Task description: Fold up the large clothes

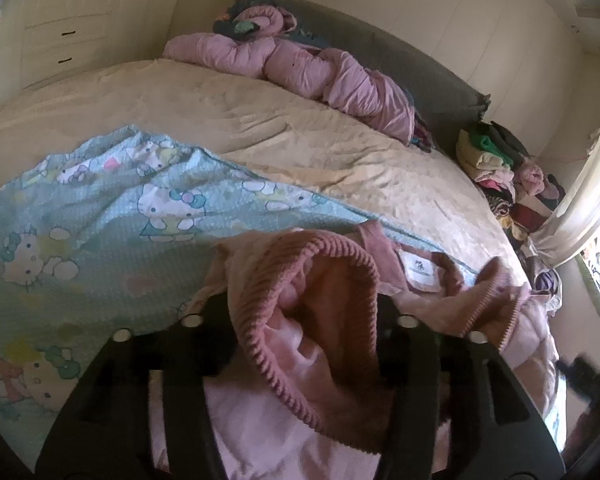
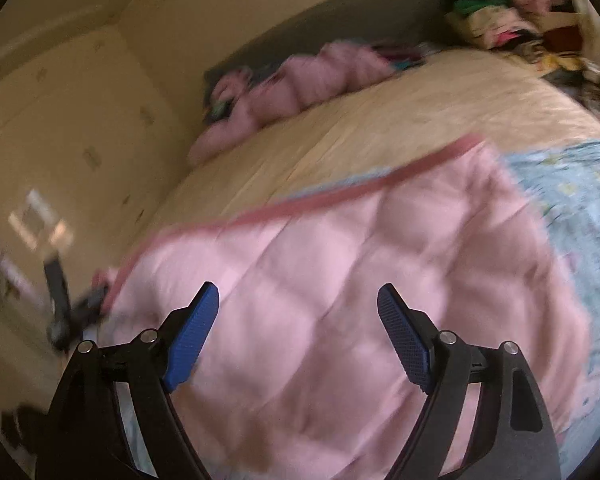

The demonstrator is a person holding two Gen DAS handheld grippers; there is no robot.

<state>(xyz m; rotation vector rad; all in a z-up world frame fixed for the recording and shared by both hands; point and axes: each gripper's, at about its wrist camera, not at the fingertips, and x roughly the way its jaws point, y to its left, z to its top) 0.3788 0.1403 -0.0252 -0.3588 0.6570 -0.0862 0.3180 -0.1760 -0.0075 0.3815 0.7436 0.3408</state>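
Pink quilted jacket [image 2: 340, 280] on patterned blanket [image 1: 80, 220], right claw [image 2: 298, 300] spread empty, left claw [image 1: 304, 308] parted around its ribbed cuff [image 1: 300, 280]

Jacket [image 2: 340, 280] lies on sheet [image 1: 100, 240] atop bed [image 1: 260, 120]; clothes pile [image 1: 500, 168] beside bed.

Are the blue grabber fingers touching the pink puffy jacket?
Apart. The right wrist view shows the right gripper wide open, blue pads clear above the pink jacket.
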